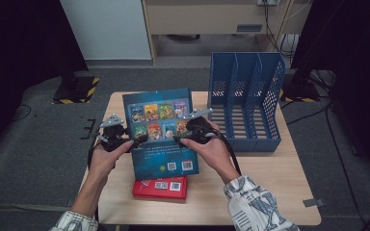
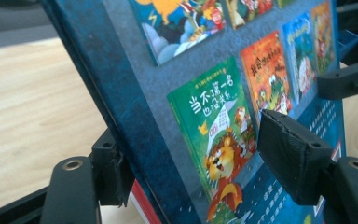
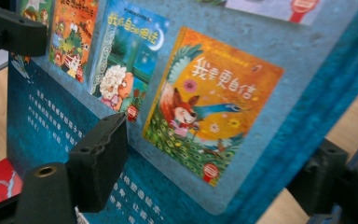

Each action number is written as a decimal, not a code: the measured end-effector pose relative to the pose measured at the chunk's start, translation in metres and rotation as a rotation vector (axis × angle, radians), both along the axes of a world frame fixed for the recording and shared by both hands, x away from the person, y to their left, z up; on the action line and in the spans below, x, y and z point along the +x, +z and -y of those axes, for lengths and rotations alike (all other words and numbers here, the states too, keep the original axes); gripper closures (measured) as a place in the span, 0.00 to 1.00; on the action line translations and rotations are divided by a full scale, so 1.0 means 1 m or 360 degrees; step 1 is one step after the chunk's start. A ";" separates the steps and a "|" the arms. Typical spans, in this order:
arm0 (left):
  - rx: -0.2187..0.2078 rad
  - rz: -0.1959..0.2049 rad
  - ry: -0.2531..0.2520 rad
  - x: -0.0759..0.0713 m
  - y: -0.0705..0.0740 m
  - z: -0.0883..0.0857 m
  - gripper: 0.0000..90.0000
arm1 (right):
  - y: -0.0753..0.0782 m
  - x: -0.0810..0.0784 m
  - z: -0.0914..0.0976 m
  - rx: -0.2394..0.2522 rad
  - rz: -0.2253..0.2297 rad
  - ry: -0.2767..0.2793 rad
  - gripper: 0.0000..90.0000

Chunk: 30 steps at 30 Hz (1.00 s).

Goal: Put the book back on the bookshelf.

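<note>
Sleeves: two patterned sleeves (image 1: 257, 204) come in nearest the camera.
Book held: one large blue hardcover picture book (image 1: 161, 132) is lifted, tilted, above the wooden table (image 1: 270, 183), probably bound for the rack.
Left gripper (image 1: 137, 140): clamped on the book's left edge.
Right gripper (image 1: 179, 138): clamped on its right edge, sharing the weight.
Books: two; one flat red book (image 1: 160, 187) lies beneath.
Rack: one blue perforated plastic file rack (image 1: 246, 103), three slots.

The blue book (image 2: 177, 93) shows small cover pictures on its back. One green cover (image 2: 214, 135) reads "当不第一名也没关系"; an orange one (image 3: 212, 102) reads "我要更自信". Its smaller print and QR codes stay illegible.
</note>
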<state>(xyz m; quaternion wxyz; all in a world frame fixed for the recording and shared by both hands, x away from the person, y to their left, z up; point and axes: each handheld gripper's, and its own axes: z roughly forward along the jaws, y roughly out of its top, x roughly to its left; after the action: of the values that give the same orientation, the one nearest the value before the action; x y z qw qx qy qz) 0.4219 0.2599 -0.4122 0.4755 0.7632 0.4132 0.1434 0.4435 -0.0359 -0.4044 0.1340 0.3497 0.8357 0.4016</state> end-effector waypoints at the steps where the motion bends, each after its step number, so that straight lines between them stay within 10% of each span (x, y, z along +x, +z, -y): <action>1: 0.0006 0.0012 0.0009 0.002 0.002 0.000 0.34 | 0.001 0.001 0.000 -0.0001 0.0013 -0.0002 0.29; 10: 0.0038 0.0127 0.0093 0.013 0.018 0.002 0.34 | 0.019 0.009 0.000 0.0019 0.0153 -0.0033 0.40; 30: 0.0105 0.0232 0.0116 0.038 0.034 0.012 0.28 | 0.033 0.021 0.006 0.0078 0.0210 -0.0113 0.49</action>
<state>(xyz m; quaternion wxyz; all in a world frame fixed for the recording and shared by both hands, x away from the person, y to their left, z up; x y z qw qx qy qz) 0.4594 0.2481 -0.3777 0.4735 0.7505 0.4000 0.2292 0.4648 -0.0423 -0.3712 0.1945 0.3549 0.8021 0.4391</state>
